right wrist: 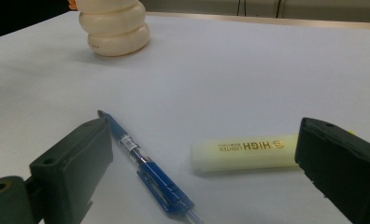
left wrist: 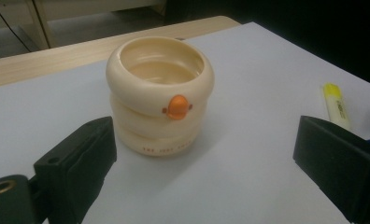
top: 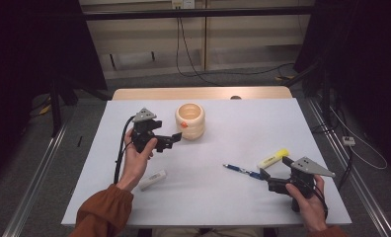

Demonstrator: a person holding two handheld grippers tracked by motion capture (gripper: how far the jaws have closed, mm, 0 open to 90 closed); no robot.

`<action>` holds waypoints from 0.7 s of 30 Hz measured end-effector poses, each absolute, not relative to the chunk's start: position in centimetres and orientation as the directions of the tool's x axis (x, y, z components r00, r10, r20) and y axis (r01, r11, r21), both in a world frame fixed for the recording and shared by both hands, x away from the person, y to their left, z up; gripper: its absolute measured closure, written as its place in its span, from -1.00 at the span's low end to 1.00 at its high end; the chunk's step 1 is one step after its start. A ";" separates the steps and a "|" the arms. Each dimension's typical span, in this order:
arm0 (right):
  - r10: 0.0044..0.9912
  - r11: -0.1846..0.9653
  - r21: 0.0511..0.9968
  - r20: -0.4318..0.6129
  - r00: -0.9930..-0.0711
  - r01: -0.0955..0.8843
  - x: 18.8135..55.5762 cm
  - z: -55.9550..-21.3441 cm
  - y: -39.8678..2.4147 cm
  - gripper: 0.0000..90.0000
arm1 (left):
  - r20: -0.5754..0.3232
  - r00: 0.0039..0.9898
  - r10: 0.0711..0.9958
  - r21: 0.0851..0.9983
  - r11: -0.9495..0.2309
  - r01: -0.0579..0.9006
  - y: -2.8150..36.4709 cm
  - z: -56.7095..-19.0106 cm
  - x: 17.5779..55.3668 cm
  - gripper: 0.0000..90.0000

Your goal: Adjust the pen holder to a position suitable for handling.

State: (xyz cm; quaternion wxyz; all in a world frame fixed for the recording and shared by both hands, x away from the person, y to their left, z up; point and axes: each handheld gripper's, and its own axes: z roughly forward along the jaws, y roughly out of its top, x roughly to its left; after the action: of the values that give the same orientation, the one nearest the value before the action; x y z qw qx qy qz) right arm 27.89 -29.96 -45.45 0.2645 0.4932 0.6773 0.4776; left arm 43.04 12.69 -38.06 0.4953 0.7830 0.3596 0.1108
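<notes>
Right gripper [right wrist: 206,177]: jaws wide, holding nothing; blue pen [right wrist: 148,170] just inside one jaw, yellow highlighter [right wrist: 244,153] between them on the desk [right wrist: 230,74]. Left gripper [left wrist: 202,172]: jaws wide, empty; cream ringed pen cup [left wrist: 160,95] just ahead.

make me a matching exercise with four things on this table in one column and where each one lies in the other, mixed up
Things:
1. cream ringed pot with an orange knob
2. blue ballpoint pen
3. yellow highlighter
4. small white oblong eraser

Places:
A. beside the person's left forearm
B. just ahead of the left tool, far side of the table
C. lying flat, left of the right tool
D. just beyond the right tool, towards the table's right edge

Pairs: 1-B, 2-C, 3-D, 4-A
</notes>
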 end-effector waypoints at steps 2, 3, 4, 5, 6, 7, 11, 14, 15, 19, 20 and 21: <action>0.921 0.059 0.908 0.112 -0.374 0.416 27.9 -45.4 -30.0 -0.91 | -0.198 0.718 0.667 0.849 -0.249 0.465 12.5 -38.1 43.6 -0.86; 0.921 0.059 0.907 0.111 -0.373 0.416 27.9 -45.4 -29.9 -0.91 | -0.209 0.701 0.682 0.835 -0.248 0.491 12.4 -38.1 44.0 -0.86; 0.921 0.059 0.907 0.112 -0.373 0.417 27.9 -45.4 -29.9 -0.91 | -0.209 0.701 0.682 0.835 -0.248 0.491 12.4 -38.1 44.0 -0.86; 0.921 0.061 0.906 0.111 -0.373 0.419 27.9 -45.4 -29.9 -0.91 | -0.219 0.699 0.681 0.835 -0.240 0.495 12.4 -38.1 44.3 -0.86; 0.921 0.060 0.907 0.111 -0.374 0.418 27.9 -45.4 -29.9 -0.91 | -0.217 0.702 0.678 0.836 -0.242 0.493 12.3 -38.1 44.5 -0.85; 0.921 0.060 0.907 0.111 -0.374 0.418 27.9 -45.4 -29.9 -0.91 | -0.211 0.699 0.684 0.838 -0.242 0.490 12.2 -38.0 44.6 -0.85; 0.921 0.062 0.907 0.109 -0.375 0.417 27.8 -45.3 -29.8 -0.91 | -0.181 0.719 0.671 0.854 -0.255 0.454 12.0 -37.6 45.2 -0.84; 0.920 0.065 0.906 0.109 -0.376 0.419 27.8 -45.4 -29.8 -0.91 | -0.175 0.719 0.673 0.858 -0.254 0.446 11.9 -37.3 45.5 -0.84; 0.920 0.064 0.906 0.109 -0.376 0.419 27.8 -45.4 -29.8 -0.91 | -0.172 0.718 0.674 0.858 -0.256 0.446 11.9 -37.2 45.7 -0.84; 0.921 0.062 0.906 0.109 -0.374 0.419 27.8 -45.4 -29.8 -0.91 | -0.149 0.704 0.694 0.861 -0.259 0.438 11.3 -37.0 46.8 -0.82; 0.921 0.063 0.906 0.109 -0.375 0.419 27.8 -45.4 -29.8 -0.91 | -0.145 0.701 0.698 0.860 -0.261 0.438 11.2 -37.0 47.1 -0.82; 0.920 0.063 0.906 0.110 -0.376 0.419 27.8 -45.4 -29.8 -0.91 | -0.138 0.697 0.704 0.857 -0.268 0.440 11.1 -37.0 47.5 -0.81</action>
State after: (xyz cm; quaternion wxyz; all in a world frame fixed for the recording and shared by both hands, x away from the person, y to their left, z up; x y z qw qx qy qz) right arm 27.76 -29.84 -45.35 0.2637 0.4927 0.6798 0.4750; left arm 47.45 11.07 -36.99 0.4826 0.7846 0.3645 0.1363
